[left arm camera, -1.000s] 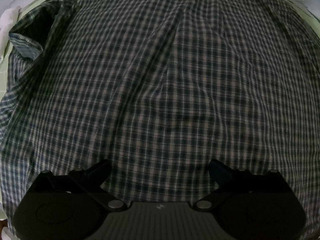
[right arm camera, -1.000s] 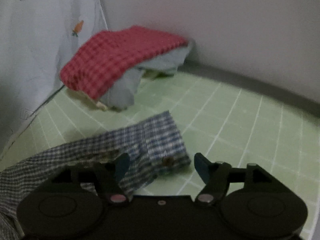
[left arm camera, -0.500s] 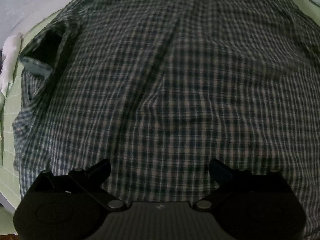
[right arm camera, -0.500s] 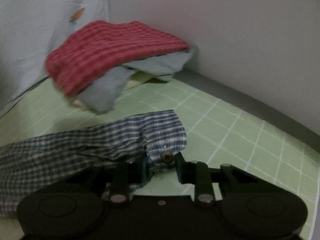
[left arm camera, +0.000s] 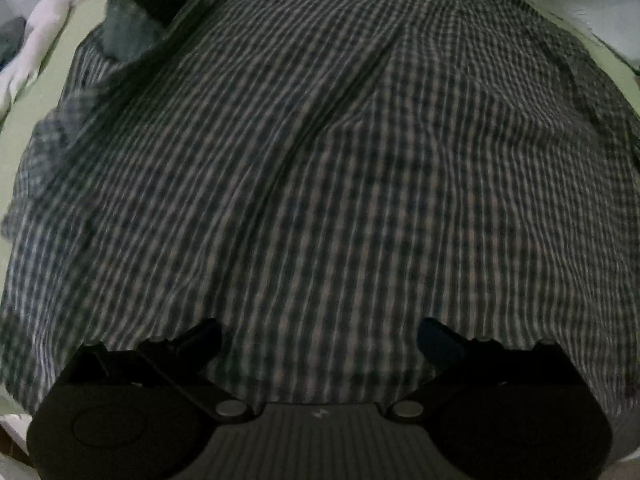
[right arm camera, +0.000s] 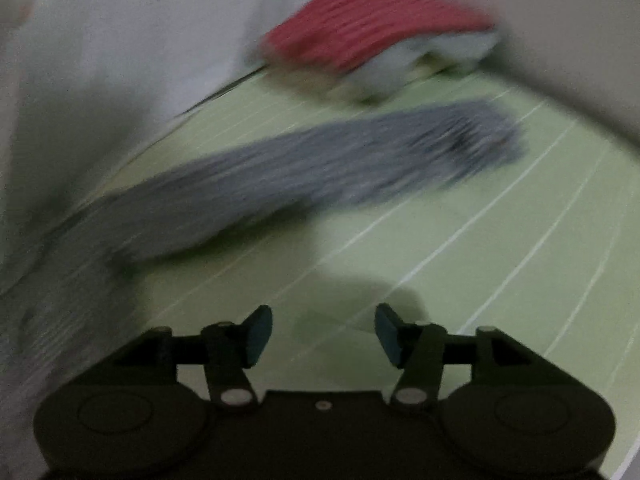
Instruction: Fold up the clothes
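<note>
A dark blue-and-white checked shirt fills the left wrist view, spread flat with its collar at the upper left. My left gripper hovers just over the shirt's body, jaws wide open and nothing between them. In the blurred right wrist view the shirt's sleeve lies stretched across the green mat, its cuff at the far end. My right gripper is over bare mat, well back from the sleeve, its jaws opening and empty.
A pile with a red checked cloth on top of pale blue cloth sits at the back against the wall. The green gridded mat lies under everything. White cloth shows at the left edge.
The right gripper closed on the sleeve cuff, then let go and drew back; the sleeve now lies farther off. The left gripper slid across the shirt, staying open.
</note>
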`<state>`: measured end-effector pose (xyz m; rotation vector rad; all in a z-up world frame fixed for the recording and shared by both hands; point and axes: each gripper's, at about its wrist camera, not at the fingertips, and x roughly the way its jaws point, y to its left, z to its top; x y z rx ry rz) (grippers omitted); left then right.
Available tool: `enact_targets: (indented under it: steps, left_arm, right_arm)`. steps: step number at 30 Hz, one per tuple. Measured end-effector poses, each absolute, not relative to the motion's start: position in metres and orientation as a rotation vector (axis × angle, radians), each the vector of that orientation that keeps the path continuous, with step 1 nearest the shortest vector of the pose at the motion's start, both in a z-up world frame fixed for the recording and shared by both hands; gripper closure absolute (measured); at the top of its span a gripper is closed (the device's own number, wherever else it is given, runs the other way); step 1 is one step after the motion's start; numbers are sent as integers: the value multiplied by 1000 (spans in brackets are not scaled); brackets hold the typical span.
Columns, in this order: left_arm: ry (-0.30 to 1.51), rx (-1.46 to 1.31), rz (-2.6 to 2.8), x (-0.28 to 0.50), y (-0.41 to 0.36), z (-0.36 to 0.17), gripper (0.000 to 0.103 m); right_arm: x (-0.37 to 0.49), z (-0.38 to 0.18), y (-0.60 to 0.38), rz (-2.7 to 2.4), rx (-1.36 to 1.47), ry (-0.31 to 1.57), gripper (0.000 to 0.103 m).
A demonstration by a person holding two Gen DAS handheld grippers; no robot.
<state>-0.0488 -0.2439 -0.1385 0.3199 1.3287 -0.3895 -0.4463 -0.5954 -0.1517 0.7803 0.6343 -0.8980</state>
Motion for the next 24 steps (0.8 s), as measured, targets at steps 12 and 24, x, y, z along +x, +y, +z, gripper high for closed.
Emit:
enact_targets:
  steps: [12, 24]
  left_arm:
    - [1332, 453, -539, -74, -188, -140, 0]
    - [1228, 210, -360, -44, -89, -102, 0]
  right_arm:
    - [-438, -142, -482, -725, 817, 732, 25]
    - [-445, -128, -416, -741, 800, 768, 27]
